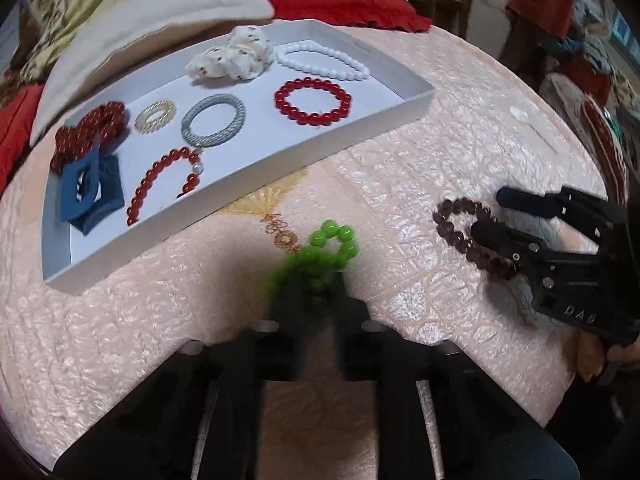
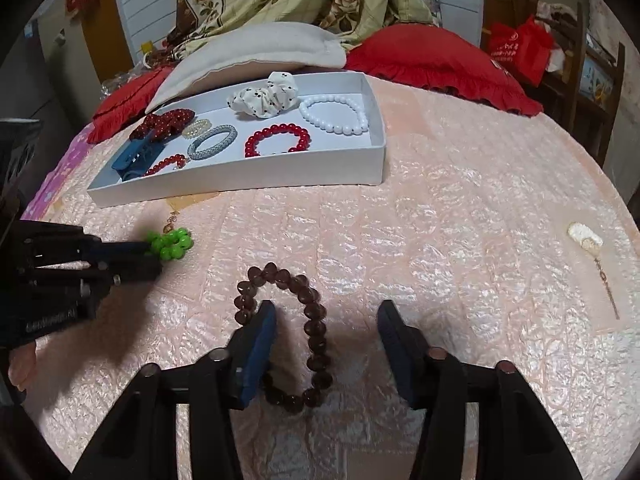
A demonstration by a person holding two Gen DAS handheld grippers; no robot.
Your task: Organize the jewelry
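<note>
Two bracelets out on the bedspread, most of the jewelry already in the tray.

The green bead bracelet (image 2: 171, 243) is pinched in the left gripper (image 2: 154, 249), whose fingers are clenched on it just short of the white tray (image 2: 240, 178); the brown bead bracelet (image 2: 288, 332) lies flat on the pink bedspread (image 2: 440, 220), with the right gripper (image 2: 326, 316) spread wide, one finger inside its loop and the other outside. By my reckoning the sorting is well along: the tray already holds the red bracelet (image 2: 278, 140), white bracelet (image 2: 336, 114), silver bangle (image 2: 212, 142), spotted scrunchie (image 2: 264, 98) and blue clip (image 2: 134, 156). Left to go are the two bracelets and a pale pendant (image 2: 585, 236) well off to the right. Raised letters on the right gripper's body seem to read "DAS"; the lettering on the left gripper's body is illegible.
</note>
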